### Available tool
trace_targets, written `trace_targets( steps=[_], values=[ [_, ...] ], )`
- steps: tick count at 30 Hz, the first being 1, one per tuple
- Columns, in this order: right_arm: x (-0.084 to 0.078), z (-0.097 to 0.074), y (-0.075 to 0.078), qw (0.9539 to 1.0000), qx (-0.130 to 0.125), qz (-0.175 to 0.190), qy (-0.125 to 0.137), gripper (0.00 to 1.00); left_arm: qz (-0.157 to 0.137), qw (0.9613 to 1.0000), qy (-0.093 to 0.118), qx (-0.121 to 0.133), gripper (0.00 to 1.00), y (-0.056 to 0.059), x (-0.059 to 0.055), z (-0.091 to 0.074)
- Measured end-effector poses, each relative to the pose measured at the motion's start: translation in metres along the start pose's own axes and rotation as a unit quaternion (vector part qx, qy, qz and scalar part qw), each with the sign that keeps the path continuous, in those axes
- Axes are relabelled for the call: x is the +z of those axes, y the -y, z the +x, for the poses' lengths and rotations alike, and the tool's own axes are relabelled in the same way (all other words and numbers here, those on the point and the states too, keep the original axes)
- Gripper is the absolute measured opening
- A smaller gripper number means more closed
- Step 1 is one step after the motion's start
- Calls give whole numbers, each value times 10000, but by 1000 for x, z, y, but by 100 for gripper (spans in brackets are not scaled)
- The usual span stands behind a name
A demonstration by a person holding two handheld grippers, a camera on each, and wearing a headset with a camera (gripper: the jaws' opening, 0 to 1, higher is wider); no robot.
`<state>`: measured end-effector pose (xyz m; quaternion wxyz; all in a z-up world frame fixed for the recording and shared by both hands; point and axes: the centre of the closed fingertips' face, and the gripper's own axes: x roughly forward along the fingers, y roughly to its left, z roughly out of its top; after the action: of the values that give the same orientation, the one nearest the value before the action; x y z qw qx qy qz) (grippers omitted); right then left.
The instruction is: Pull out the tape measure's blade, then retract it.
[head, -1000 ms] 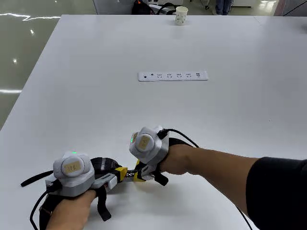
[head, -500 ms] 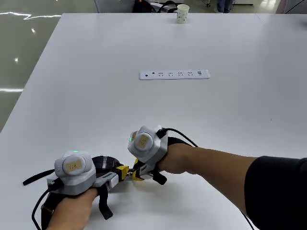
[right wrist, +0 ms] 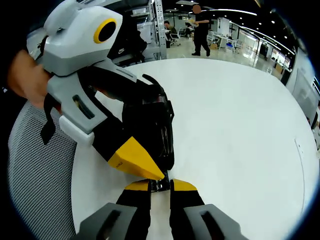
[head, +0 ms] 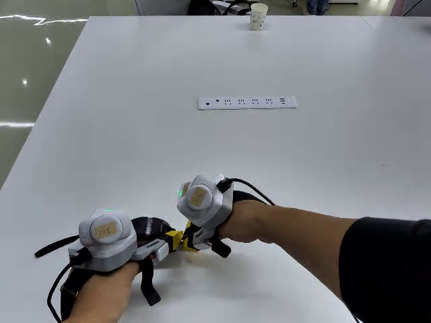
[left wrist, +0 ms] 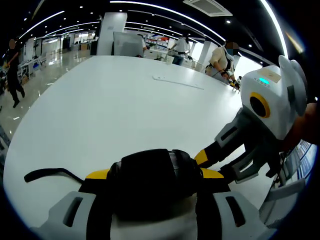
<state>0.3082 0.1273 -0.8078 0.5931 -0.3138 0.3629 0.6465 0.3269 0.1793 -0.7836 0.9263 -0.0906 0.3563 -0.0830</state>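
A black tape measure (head: 149,227) lies near the table's front edge, and my left gripper (head: 165,241) is shut around its body. In the left gripper view the black case (left wrist: 150,175) sits between the yellow-tipped jaws of the left gripper (left wrist: 155,196). My right gripper (head: 188,243) points left at the case's mouth. In the right gripper view the right gripper (right wrist: 161,187) is shut on the small metal blade hook (right wrist: 161,184), just below the tape measure (right wrist: 150,120). Hardly any blade shows between hook and case. The left gripper (right wrist: 85,65) fills the upper left there.
A white power strip (head: 247,102) lies mid-table. A paper cup (head: 258,16) stands at the far edge. The white table (head: 323,168) stretches wide to the right and ahead. Black straps and cables trail by the left hand. People stand beyond the table.
The head camera has drifted slightly. Both grippers keep the same hold at the tape measure, close together.
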Motion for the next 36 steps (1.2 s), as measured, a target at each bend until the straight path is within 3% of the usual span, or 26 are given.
trace_targets(
  steps=[36],
  values=[
    [5,4,-1,9999,-56,-79,69,12,57,9999,70,68,65,1,2,0]
  ],
)
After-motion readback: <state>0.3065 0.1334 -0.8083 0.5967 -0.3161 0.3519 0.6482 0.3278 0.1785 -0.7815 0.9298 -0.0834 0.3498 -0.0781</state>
